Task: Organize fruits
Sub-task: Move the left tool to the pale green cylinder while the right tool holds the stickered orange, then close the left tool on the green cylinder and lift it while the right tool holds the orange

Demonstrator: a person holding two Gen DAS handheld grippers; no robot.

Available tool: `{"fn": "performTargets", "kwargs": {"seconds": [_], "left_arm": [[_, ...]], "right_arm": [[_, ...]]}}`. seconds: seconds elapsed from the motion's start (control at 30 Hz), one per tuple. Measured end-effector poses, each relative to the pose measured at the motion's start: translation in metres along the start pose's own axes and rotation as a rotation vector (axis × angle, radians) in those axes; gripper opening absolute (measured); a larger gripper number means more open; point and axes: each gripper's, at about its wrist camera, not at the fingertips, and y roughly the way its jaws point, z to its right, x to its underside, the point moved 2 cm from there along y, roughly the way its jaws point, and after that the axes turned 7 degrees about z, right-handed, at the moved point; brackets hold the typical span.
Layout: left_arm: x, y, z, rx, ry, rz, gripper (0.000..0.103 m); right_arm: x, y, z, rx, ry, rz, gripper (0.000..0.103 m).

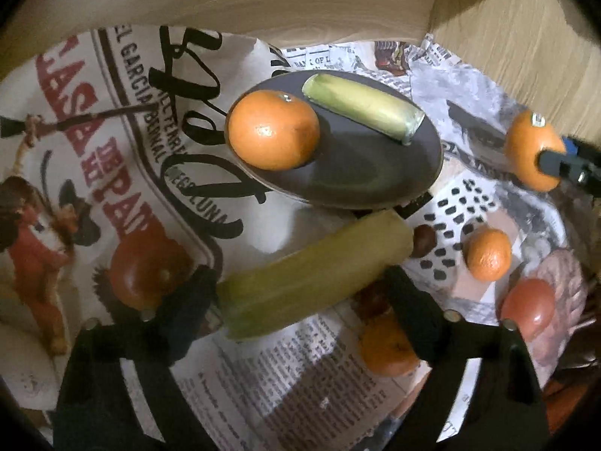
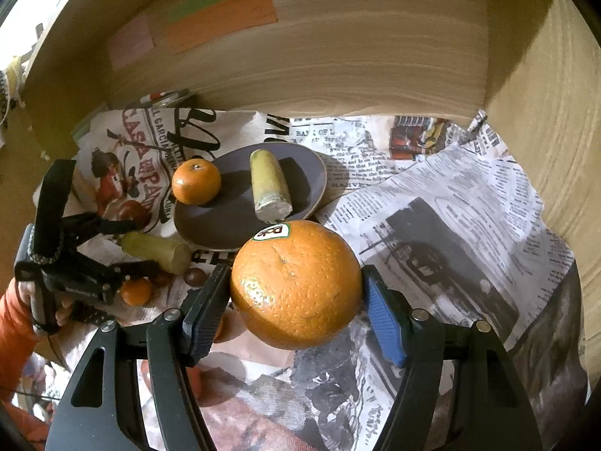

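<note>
A dark plate (image 1: 360,173) (image 2: 225,225) holds a mandarin (image 1: 273,129) (image 2: 196,181) and a yellow-green banana piece (image 1: 362,109) (image 2: 269,186). My left gripper (image 1: 304,282) (image 2: 127,251) is shut on a second banana piece (image 1: 319,274) (image 2: 157,250), held just in front of the plate. My right gripper (image 2: 295,293) is shut on a large orange with a sticker (image 2: 295,285) (image 1: 533,150), held above the newspaper right of the plate.
Newspaper (image 2: 432,225) covers the surface. Loose on it: small mandarins (image 1: 488,253) (image 1: 390,345), tomatoes (image 1: 144,267) (image 1: 529,308), a chestnut (image 1: 424,240). Wooden walls (image 2: 338,56) stand behind and at the right.
</note>
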Motion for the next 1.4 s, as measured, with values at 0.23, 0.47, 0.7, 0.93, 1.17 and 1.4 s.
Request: {"fn": "performTargets", "kwargs": {"seconds": [0.23,0.47,0.7,0.93,1.17,1.4], "left_arm": [[0.006,-0.013,-0.017,0.100,-0.071,0.013,0.070],[0.030,-0.024,-0.019,0.076,-0.104,-0.039,0.039],[0.033,-0.045,-0.021,-0.003,-0.106,0.004,0.028],[0.002,-0.046,0.014,0.003,0.005,0.071,0.073],[-0.013,0.008,0.043,0.020,0.104,-0.048,0.076],[-0.012,0.013,0.029,0.055,0.037,-0.064,0.062]], "right_arm": [[0.001,0.007,0.000,0.011,0.014,-0.015,0.067],[0.001,0.012,-0.008,-0.001,-0.007,-0.029,0.067],[0.005,0.013,-0.016,-0.026,-0.030,-0.036,0.067],[0.005,0.010,-0.016,-0.028,-0.023,-0.036,0.067],[0.006,0.006,-0.011,-0.023,-0.017,-0.040,0.067],[0.005,0.010,-0.005,-0.026,-0.004,-0.045,0.067]]}}
